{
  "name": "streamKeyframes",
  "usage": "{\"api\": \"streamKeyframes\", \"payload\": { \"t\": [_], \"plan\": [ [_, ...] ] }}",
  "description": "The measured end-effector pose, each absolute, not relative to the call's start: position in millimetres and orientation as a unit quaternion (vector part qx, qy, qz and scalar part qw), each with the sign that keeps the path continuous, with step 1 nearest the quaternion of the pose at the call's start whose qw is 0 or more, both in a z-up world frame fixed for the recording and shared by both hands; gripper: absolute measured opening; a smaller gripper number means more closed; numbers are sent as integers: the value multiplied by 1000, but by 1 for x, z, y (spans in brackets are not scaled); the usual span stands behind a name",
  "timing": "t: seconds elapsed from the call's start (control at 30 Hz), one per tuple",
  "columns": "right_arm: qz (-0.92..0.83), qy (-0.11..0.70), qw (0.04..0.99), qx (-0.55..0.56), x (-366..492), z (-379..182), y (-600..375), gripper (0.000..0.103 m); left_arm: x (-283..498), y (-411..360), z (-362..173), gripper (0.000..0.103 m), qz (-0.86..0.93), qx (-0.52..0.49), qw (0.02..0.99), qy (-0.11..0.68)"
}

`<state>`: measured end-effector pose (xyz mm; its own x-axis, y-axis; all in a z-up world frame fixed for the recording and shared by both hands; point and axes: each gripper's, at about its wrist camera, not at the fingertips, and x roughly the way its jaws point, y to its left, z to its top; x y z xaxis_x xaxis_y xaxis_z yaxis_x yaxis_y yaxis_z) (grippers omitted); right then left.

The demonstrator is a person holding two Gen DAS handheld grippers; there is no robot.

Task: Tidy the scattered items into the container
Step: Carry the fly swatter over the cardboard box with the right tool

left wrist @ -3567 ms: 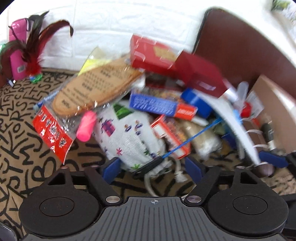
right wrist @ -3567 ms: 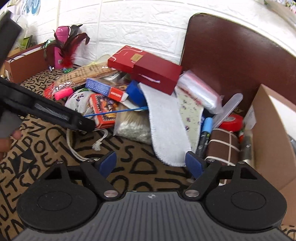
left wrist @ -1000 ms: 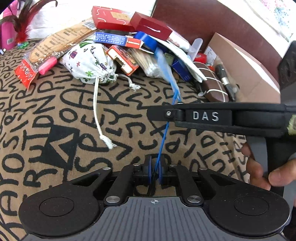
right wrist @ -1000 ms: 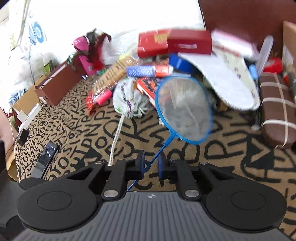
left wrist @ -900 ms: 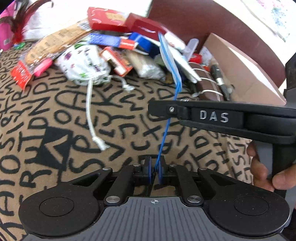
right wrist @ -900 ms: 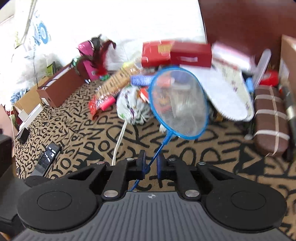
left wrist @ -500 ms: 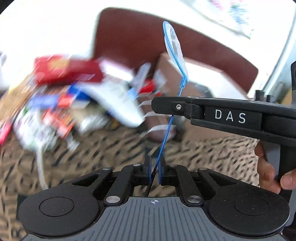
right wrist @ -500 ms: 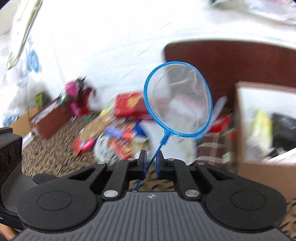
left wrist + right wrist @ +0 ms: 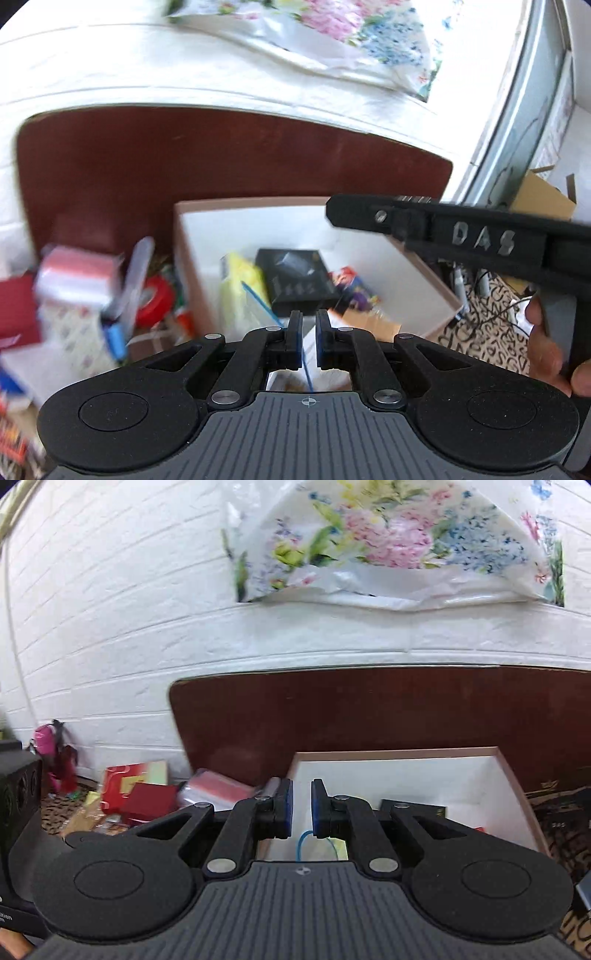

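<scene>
The thin handle of the blue hand net runs through the gap of my left gripper, which is shut on it. The net tips forward and down into the open cardboard box, over a yellow pack. My right gripper is shut, with nothing visible between its pads. Only part of the net's blue hoop shows below them. In the left wrist view the right gripper hangs above the box's far side, apart from the net.
In the box lie a black case and a colourful packet. The blurred pile to its left includes a red tape roll, a clear tube and red boxes. A brown panel stands behind. A hand grips the right tool.
Both grippers rose and swung right, from over the pile to above the box. The net, upright between both grippers half a second ago, now tips down into the box, out of the right gripper.
</scene>
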<state>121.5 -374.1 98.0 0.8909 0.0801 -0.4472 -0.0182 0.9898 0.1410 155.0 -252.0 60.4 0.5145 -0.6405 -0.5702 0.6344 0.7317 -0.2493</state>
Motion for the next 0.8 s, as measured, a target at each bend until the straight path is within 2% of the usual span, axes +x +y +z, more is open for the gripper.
{"api": "streamKeyframes", "payload": {
  "t": [0.03, 0.07, 0.1, 0.13, 0.2, 0.27, 0.37, 0.4, 0.43, 0.57, 0.7, 0.8],
  "plan": [
    [18, 237, 969, 70, 125, 93, -379, 12, 163, -259, 57, 3, -362, -2, 869, 337],
    [15, 240, 968, 76, 125, 87, -382, 13, 168, -262, 53, 19, -362, -1, 866, 346],
    [16, 244, 966, 86, 121, 81, -389, 14, 169, -261, 48, 29, -365, -3, 861, 354],
    [21, 249, 964, 93, 115, 73, -393, 14, 168, -257, 45, 31, -364, -6, 860, 358],
    [23, 267, 958, 98, 105, 55, -398, 14, 162, -245, 41, 41, -357, -6, 865, 353],
    [24, 290, 951, 102, 99, 39, -400, 18, 152, -232, 41, 61, -352, -9, 868, 350],
    [48, 304, 942, 130, 89, 24, -400, 35, 136, -215, 39, 64, -360, -19, 863, 355],
    [56, 307, 939, 142, 88, 21, -400, 48, 131, -211, 38, 65, -362, -20, 859, 360],
    [65, 311, 936, 152, 87, 20, -399, 55, 126, -210, 37, 68, -367, -21, 856, 364],
    [84, 331, 926, 164, 90, 19, -393, 55, 110, -216, 33, 75, -378, -12, 850, 366],
    [87, 346, 915, 187, 100, 17, -393, 55, 110, -227, 23, 74, -375, 7, 847, 377],
    [92, 356, 905, 213, 111, 11, -395, 55, 117, -230, 15, 68, -364, 6, 847, 388]
  ]
}}
